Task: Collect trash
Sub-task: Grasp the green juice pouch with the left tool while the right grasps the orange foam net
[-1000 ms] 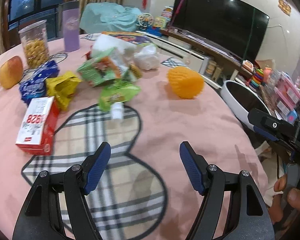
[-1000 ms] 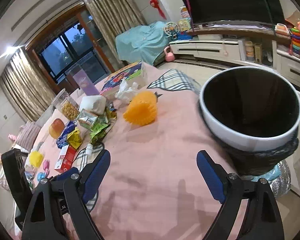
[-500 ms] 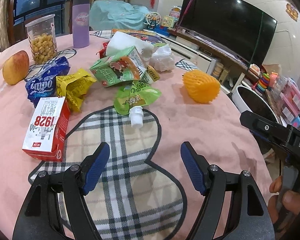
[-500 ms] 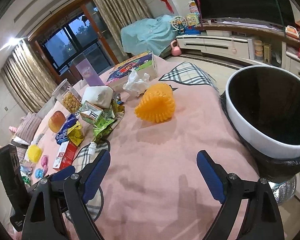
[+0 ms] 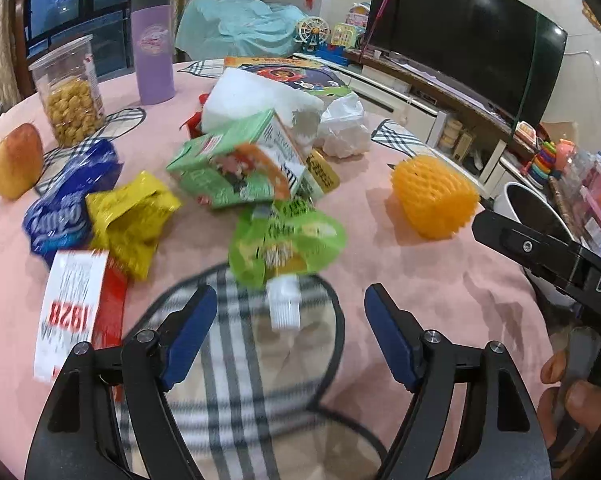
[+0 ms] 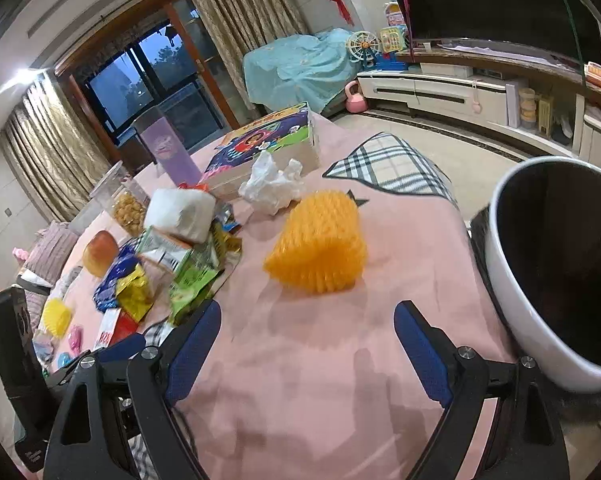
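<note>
A heap of trash lies on the pink tablecloth (image 5: pixel 400 280): a green spout pouch (image 5: pixel 284 236), a green juice carton (image 5: pixel 236 168), a yellow wrapper (image 5: pixel 132 216), a blue wrapper (image 5: pixel 68 200), a red-and-white milk carton (image 5: pixel 76 304) and crumpled white tissue (image 5: pixel 344 128). My left gripper (image 5: pixel 290 300) hovers over the pouch's white cap. Its jaws are opening and the pads touch nothing. An orange foam fruit net (image 6: pixel 320 240) lies just ahead of my right gripper (image 6: pixel 308 312), which is open and empty. The white-rimmed bin (image 6: pixel 512 280) with a black liner stands beside the table at the right.
An apple (image 5: pixel 14 160), a jar of snacks (image 5: pixel 70 92), a purple tumbler (image 5: pixel 152 48), a white tissue pack (image 5: pixel 256 100) and a colourful box (image 6: pixel 268 140) sit behind the heap. The hand (image 5: pixel 572 384) holding the right gripper shows at the left view's right edge.
Both grippers have moved forward over the table. The green pouch now sits at the left fingertips, the orange net is nearer the right gripper, and the bin has slid to the right edge.
</note>
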The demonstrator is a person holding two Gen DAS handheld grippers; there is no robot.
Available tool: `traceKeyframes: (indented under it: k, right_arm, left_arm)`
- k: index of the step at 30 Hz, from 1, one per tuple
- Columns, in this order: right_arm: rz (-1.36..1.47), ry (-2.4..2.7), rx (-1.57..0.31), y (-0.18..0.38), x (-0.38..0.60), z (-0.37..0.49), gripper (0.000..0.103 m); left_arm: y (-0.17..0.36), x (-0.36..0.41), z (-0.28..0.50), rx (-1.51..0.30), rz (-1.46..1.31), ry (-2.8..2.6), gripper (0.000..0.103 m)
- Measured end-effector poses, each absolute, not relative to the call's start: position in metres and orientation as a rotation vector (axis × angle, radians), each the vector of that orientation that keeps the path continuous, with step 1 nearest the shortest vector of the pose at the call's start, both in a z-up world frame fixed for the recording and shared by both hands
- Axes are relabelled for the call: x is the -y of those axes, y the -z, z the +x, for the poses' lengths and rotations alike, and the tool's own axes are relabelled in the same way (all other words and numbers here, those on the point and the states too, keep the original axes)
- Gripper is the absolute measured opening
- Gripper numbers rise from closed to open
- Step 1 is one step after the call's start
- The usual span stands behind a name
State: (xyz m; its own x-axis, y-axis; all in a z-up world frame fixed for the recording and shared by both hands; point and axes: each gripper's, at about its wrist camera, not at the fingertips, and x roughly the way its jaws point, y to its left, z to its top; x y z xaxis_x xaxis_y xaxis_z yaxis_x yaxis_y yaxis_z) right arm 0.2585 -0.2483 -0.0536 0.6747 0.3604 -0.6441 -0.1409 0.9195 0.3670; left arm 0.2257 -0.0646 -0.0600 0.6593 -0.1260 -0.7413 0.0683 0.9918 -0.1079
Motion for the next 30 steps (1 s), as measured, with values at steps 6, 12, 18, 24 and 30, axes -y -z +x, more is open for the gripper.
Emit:
traceKeyframes:
  k: [6, 12, 18, 24, 30]
  right_arm:
    - [0.293, -0.278, -0.791, 0.059, 0.245, 0.289, 0.090]
    - [0.260, -0.272, -0.809, 0.069, 0.240, 0.306, 0.076]
    - [0.248, -0.269, -0.804, 0.069, 0.242, 0.302, 0.037]
    - [0.270, -0.302, -0.789, 0.060, 0.248, 0.283, 0.031]
    - [0.295, -0.317, -0.776, 0.052, 0.258, 0.259, 0.031]
  left_arm:
    - [0.066, 0.062, 0.249, -0.861, -0.076, 0.103, 0.078]
    - [0.075, 0.059, 0.259, -0.899, -0.107, 0.136, 0.050]
    - [0.068, 0.060, 0.253, -0.871, -0.113, 0.168, 0.022]
    - [0.061, 0.068, 0.234, -0.849, -0.128, 0.221, 0.015]
    - [0.054, 0.080, 0.215, -0.833, -0.137, 0.272, 0.015]
